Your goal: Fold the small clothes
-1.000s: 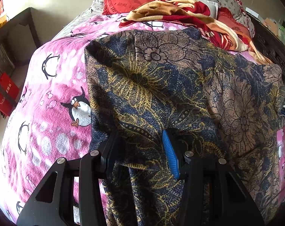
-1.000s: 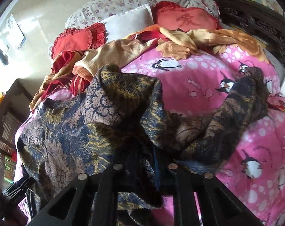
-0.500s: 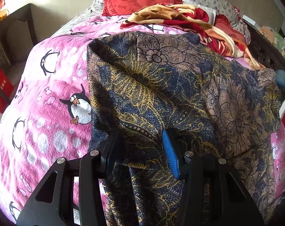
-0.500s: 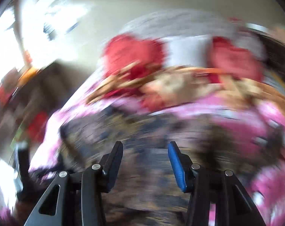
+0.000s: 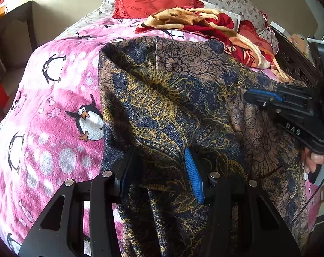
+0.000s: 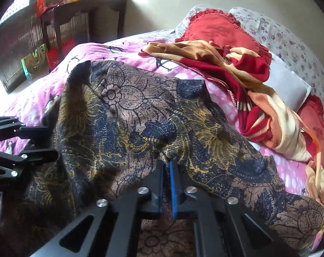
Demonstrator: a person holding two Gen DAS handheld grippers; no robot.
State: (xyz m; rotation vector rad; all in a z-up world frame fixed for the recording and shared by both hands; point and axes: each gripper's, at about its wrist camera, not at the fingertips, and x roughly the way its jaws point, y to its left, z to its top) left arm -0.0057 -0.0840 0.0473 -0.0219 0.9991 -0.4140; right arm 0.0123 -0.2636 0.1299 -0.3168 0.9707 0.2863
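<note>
On the penguin blanket [image 5: 54, 111], rumpled navy-gold floral garment [image 5: 172, 98]; left gripper [image 5: 162, 171] gapes around it, right gripper [image 6: 166, 184] pinches it

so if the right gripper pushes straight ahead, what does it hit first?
The dark blue and gold floral garment: the right gripper is already shut on its fabric, which bunches directly ahead. Beyond lies the pink penguin blanket, though depth is unclear.

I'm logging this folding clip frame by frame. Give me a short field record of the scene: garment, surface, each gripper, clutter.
garment: dark floral garment, spread and rumpled
surface: pink penguin blanket on a bed
left gripper: jaws apart, garment bunched between them
right gripper: jaws nearly shut, pinching a garment fold
clutter: red-and-tan blanket and red heart pillow beyond the garment
</note>
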